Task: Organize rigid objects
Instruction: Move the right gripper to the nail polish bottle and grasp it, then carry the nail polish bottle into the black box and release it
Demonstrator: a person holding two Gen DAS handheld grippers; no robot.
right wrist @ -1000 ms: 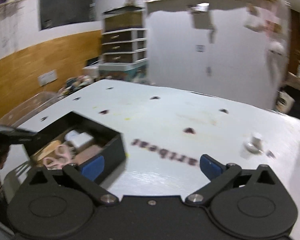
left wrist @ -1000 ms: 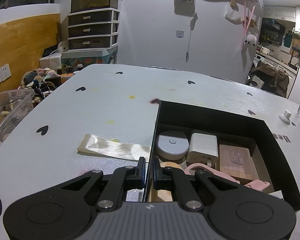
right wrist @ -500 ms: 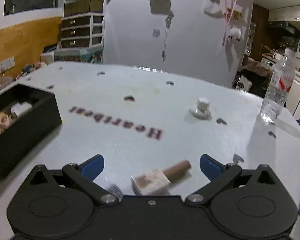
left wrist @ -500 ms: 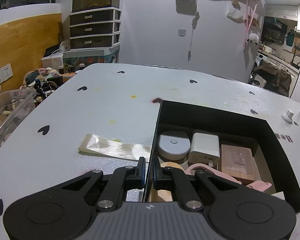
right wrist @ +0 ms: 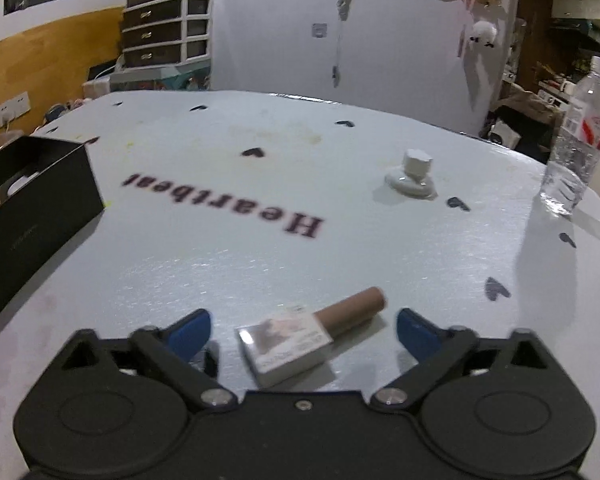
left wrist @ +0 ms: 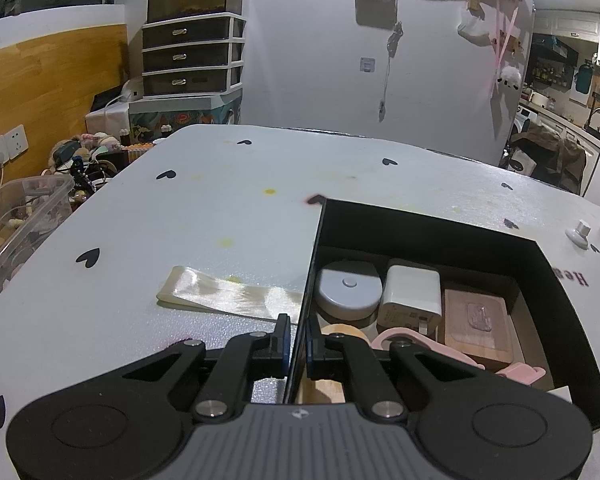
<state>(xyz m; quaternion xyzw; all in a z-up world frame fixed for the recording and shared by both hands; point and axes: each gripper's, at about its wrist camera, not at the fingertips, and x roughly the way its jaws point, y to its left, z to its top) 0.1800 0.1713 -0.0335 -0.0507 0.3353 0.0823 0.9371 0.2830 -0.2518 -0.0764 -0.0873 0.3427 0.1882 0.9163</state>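
Between the right gripper's [right wrist: 304, 326] blue pads, whose jaws have just been closing but touch nothing, lies one small bottle [right wrist: 312, 330] with a brown cap on the table [right wrist: 260, 260]. One white knob [right wrist: 412, 172] and one water bottle [right wrist: 576, 136] stand farther off. Only the left view shows the left gripper [left wrist: 297, 344] clamped on the black box's [left wrist: 572, 300] wall; inside are a round grey disc [left wrist: 348, 290], a white charger [left wrist: 410, 298], a wooden block [left wrist: 476, 328] and a pink piece [left wrist: 432, 346].

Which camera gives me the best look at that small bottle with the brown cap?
The right wrist view: the small bottle lies on the table between the open fingers of the right gripper, whose jaws have just been closing, not yet touching it. The left wrist view does not show it, only the black box.
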